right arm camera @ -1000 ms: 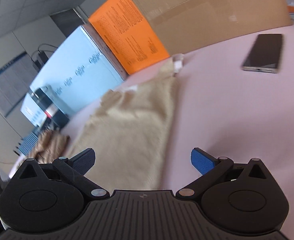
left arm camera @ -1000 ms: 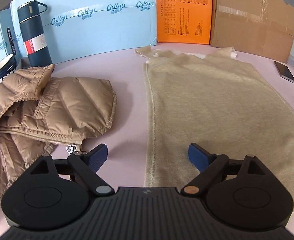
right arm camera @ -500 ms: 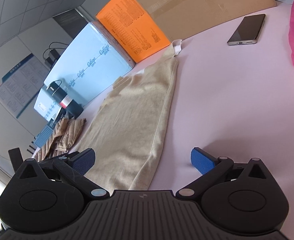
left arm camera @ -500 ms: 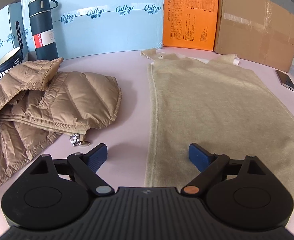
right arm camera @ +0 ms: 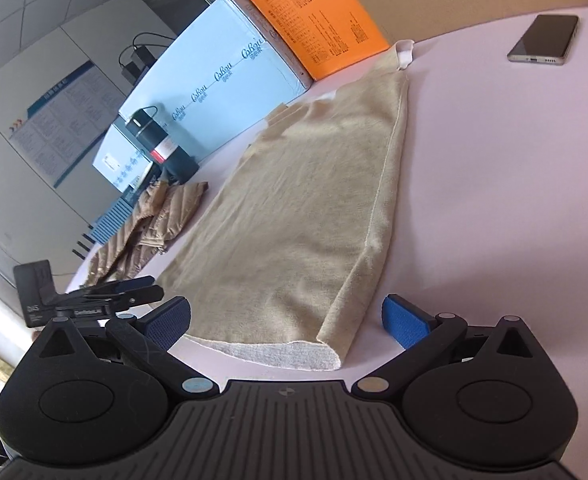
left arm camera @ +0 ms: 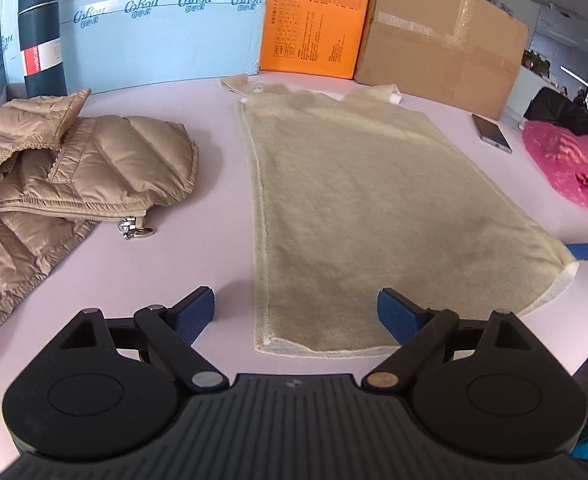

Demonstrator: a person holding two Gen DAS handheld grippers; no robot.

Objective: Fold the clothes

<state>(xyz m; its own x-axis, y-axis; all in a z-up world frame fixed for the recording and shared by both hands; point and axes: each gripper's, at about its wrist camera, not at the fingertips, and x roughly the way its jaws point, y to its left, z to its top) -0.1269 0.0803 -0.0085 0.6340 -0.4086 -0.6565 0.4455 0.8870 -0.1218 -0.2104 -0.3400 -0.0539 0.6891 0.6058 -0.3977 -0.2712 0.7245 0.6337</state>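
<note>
The pale pink surface [left arm camera: 222,256] carries a beige garment [left arm camera: 365,208] spread flat at its middle, hem toward the near edge. A tan puffer jacket [left arm camera: 74,168] lies crumpled toward the left edge. The left gripper [left arm camera: 295,312] and right gripper [right arm camera: 286,320] hover at the hem, fingers spread wide, holding nothing. A phone [right arm camera: 543,40] lies near the far right.

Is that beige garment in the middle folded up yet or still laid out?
Laid out: the beige garment lies flat and full length on the pink table, with no crosswise fold.
</note>
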